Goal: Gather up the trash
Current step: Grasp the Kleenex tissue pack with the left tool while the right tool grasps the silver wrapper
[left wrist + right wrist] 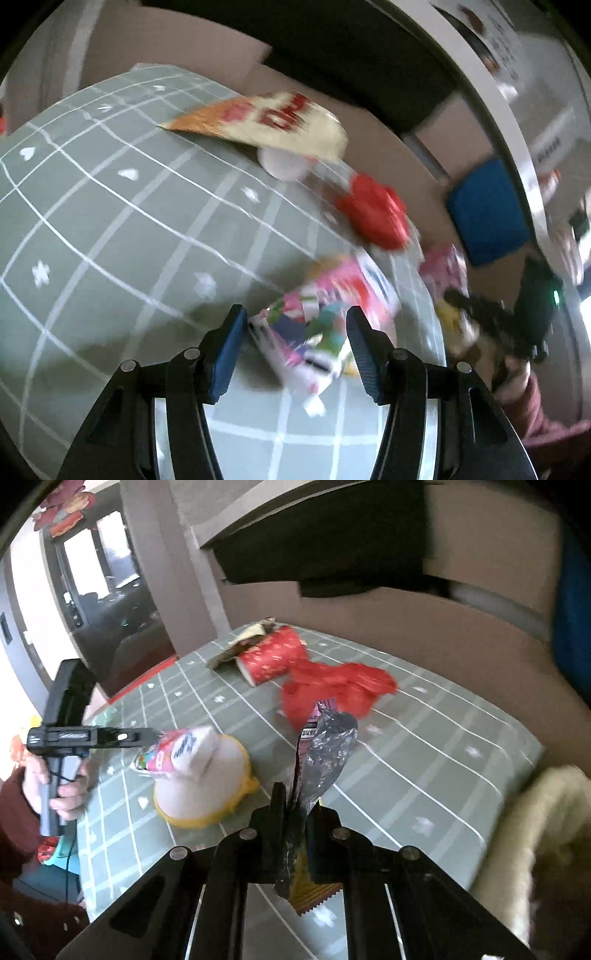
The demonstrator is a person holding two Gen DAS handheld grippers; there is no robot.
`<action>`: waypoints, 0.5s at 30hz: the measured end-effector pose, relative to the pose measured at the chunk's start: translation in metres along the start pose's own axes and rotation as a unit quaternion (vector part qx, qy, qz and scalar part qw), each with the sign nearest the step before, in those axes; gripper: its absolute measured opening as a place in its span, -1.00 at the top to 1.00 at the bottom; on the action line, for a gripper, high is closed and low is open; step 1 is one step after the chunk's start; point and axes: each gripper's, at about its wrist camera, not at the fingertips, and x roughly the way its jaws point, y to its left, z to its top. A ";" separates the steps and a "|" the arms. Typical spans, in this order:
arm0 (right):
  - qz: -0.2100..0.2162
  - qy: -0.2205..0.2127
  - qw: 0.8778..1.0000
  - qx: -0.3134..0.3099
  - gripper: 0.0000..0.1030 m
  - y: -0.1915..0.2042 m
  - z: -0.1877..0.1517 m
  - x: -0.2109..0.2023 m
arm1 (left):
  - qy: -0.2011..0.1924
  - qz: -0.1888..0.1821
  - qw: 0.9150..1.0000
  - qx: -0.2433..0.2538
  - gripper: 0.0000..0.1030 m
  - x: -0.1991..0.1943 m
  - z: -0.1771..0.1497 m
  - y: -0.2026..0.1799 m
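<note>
Foil wrapper (325,753) is standing up from the right tool (295,812), whose jaws are clamped together on its lower end; that is keeping the crinkled piece off the worktop (443,746), probably ready for carrying away. Beyond the wrapper, red plastic (332,690) and a red cup (273,657) are lying loose, with a flat packet (240,642) behind the cup. Left of the wrapper, a yellow-rimmed bowl (203,794) is sitting upside down.

Pink packet (325,325) is sitting between the parted jaws of the left tool (295,350); blur is hiding whether the pads are touching it. Both tools are slanting down toward the worktop. A hand (62,786) in a dark red sleeve is gripping the left tool's handle, reaching in over the bowl.
</note>
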 end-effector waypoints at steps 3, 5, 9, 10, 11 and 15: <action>-0.009 0.002 1.000 0.012 0.83 -0.012 -0.014 -0.010 | 0.016 0.009 0.998 0.059 -0.08 -0.005 -0.018 -0.029; -0.012 0.001 1.000 0.021 0.83 -0.016 -0.020 -0.013 | 0.001 0.053 0.993 0.103 -0.08 -0.009 -0.026 -0.049; -0.006 -0.008 0.999 0.036 0.83 -0.020 -0.029 -0.019 | -0.055 0.126 0.976 0.168 -0.09 -0.013 -0.027 -0.079; -0.005 -0.009 0.999 0.038 0.83 -0.020 -0.031 -0.021 | -0.059 0.129 0.976 0.167 -0.09 -0.010 -0.023 -0.082; -0.003 -0.010 0.999 0.040 0.83 -0.020 -0.033 -0.021 | -0.060 0.129 0.976 0.165 -0.09 -0.008 -0.020 -0.083; 0.003 -0.013 0.999 0.044 0.83 -0.016 -0.040 -0.022 | -0.042 0.145 0.977 0.152 -0.10 0.022 0.001 -0.081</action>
